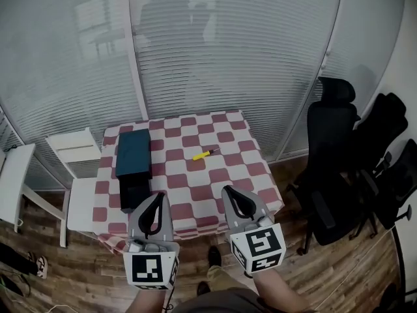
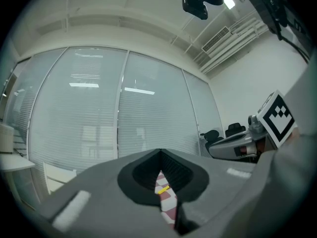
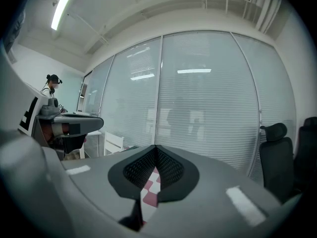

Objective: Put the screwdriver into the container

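A small yellow screwdriver (image 1: 202, 154) lies near the middle of the table with the red-and-white checked cloth (image 1: 225, 175). A dark teal box-shaped container (image 1: 133, 152) stands on the table's left side, with a black block (image 1: 135, 189) just in front of it. My left gripper (image 1: 156, 198) and right gripper (image 1: 230, 192) hover side by side at the table's near edge, both shut and empty. In the left gripper view the screwdriver (image 2: 164, 188) shows through the slit below the closed left gripper tips (image 2: 161, 155). The right gripper (image 3: 156, 148) view shows only checked cloth there.
A white chair (image 1: 77, 150) stands left of the table and a white bench (image 1: 13, 175) further left. Black office chairs (image 1: 339, 155) crowd the right side. A glass wall with blinds (image 1: 228, 51) runs behind the table. A person (image 3: 52, 86) stands far off to the left.
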Demonstrator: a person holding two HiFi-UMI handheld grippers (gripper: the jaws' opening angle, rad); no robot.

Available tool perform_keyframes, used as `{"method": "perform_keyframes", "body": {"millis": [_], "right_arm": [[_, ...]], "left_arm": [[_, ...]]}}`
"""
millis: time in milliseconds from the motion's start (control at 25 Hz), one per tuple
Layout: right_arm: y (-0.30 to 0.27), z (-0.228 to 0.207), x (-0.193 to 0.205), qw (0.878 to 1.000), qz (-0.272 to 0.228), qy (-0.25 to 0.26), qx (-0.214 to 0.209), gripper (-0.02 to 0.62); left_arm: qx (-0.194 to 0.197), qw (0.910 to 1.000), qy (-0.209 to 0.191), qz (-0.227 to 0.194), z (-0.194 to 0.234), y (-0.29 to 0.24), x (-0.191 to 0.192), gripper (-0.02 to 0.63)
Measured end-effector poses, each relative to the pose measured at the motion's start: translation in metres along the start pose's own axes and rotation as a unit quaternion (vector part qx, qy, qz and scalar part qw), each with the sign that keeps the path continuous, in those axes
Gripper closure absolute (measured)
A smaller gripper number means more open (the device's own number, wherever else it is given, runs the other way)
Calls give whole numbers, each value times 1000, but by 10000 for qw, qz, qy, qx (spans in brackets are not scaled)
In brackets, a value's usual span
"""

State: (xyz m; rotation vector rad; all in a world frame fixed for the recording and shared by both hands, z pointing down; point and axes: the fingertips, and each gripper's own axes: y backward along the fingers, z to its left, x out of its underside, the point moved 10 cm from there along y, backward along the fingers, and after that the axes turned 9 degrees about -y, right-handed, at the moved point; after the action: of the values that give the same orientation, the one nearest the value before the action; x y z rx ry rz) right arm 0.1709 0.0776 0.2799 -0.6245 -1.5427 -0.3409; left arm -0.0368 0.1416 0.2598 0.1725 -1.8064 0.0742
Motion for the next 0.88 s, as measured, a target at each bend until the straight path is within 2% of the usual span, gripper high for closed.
{"method": "perform_keyframes", "body": {"millis": [440, 880], "right_arm": [[-85, -52, -2, 9992, 211, -199, -270, 571], [-149, -95, -26, 9976, -10, -189, -663, 571]], "left_arm": [[-60, 9996, -104, 275, 11, -92, 12, 606], [-354, 9985, -341, 224, 17, -157, 1, 606]]}}
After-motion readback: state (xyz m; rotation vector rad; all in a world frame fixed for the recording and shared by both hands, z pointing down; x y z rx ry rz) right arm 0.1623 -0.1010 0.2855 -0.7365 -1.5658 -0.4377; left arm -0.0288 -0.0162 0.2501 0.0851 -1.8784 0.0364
